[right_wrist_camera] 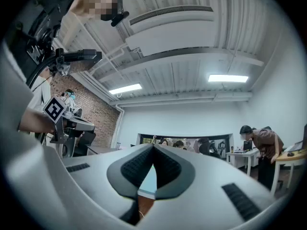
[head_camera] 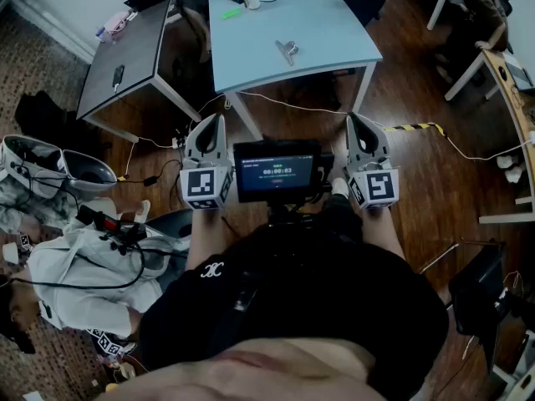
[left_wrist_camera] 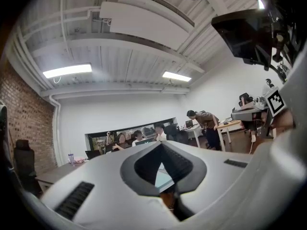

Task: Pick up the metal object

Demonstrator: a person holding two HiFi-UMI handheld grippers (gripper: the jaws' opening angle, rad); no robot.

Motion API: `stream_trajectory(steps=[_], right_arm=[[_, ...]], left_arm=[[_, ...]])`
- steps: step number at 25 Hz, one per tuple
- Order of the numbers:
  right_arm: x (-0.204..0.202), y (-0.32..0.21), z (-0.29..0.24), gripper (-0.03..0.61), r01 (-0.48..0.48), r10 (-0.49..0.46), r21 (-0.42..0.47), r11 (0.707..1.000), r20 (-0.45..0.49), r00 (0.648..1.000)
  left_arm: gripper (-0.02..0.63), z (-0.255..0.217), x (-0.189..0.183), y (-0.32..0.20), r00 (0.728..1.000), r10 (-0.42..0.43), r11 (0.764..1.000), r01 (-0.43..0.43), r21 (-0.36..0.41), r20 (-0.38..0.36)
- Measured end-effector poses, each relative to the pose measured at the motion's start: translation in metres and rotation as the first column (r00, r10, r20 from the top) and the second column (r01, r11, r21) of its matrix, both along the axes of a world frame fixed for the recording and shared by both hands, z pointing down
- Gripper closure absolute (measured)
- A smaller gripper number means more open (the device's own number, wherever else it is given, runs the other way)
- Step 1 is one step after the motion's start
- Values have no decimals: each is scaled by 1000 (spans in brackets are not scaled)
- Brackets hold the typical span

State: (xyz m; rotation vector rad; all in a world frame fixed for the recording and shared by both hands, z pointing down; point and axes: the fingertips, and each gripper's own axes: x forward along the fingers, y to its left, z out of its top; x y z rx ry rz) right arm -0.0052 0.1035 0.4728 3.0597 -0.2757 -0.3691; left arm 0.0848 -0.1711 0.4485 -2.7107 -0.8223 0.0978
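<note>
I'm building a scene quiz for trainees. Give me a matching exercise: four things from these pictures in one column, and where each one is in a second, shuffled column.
Things:
1. metal object
2. small dark device
3. screen
4. striped tape

Places:
A. on the wooden floor
B. on the dark grey table
C. between the left claw and the right claw
D. on the light blue table

Pairs: 1-D, 2-B, 3-C, 4-A.
</note>
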Motion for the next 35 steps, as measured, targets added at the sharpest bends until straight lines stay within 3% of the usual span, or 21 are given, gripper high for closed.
stream_trajectory(steps=[6, 12, 23, 35], right_arm=[[55, 32, 12, 595, 0, 0, 67, 998, 6, 1000], [126, 66, -3, 595, 61, -60, 35, 998, -12, 998], [145, 109, -89, 595, 104, -105, -17, 994, -28, 994], [224, 130, -94, 595, 155, -155, -49, 987, 2, 988]], left_arm=[[617, 9, 51, 23, 1000, 2, 1000, -3, 21, 13], [617, -5, 106, 63, 1000, -25, 999, 25, 29, 2], [617, -91, 129, 106, 995, -70, 997, 68, -26, -66], [617, -93, 189, 125, 993, -107, 993, 104, -57, -53]])
